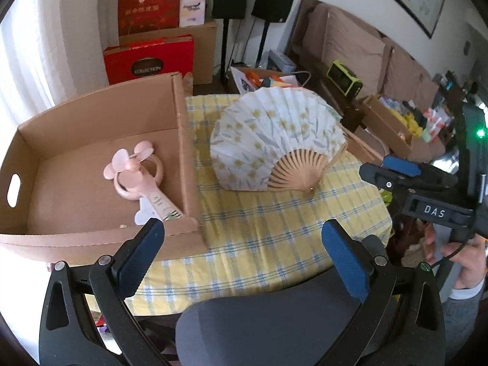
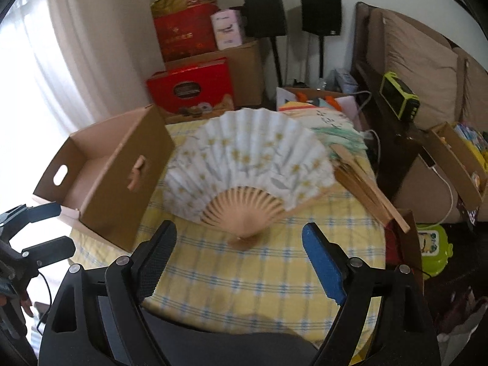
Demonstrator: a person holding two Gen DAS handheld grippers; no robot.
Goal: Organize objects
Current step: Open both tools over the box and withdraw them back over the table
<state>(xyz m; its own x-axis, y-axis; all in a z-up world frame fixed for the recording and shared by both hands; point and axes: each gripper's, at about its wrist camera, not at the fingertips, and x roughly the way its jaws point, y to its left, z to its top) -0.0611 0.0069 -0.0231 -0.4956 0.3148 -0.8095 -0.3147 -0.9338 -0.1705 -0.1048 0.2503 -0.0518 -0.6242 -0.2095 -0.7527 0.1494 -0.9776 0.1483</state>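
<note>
An open white folding fan (image 1: 274, 134) with yellow flowers and wooden ribs lies on the yellow checked tablecloth (image 1: 274, 228); it also shows in the right wrist view (image 2: 244, 164). A cardboard box (image 1: 91, 238) stands at the table's left and holds a pink handheld fan (image 1: 134, 170). My left gripper (image 1: 244, 238) is open and empty, near the box's front right corner. My right gripper (image 2: 241, 241) is open and empty, just in front of the fan's pivot. It also shows in the left wrist view (image 1: 387, 170) at the right. A folded wooden fan (image 2: 363, 183) lies at the table's right edge.
A grey chair back (image 1: 274, 329) stands at the table's near edge. Red gift boxes (image 2: 192, 88), cartons and two black speakers (image 2: 265, 12) stand behind the table. A sofa (image 2: 427, 61) and boxes of clutter are at the right. A green toy (image 2: 433, 253) lies on the floor.
</note>
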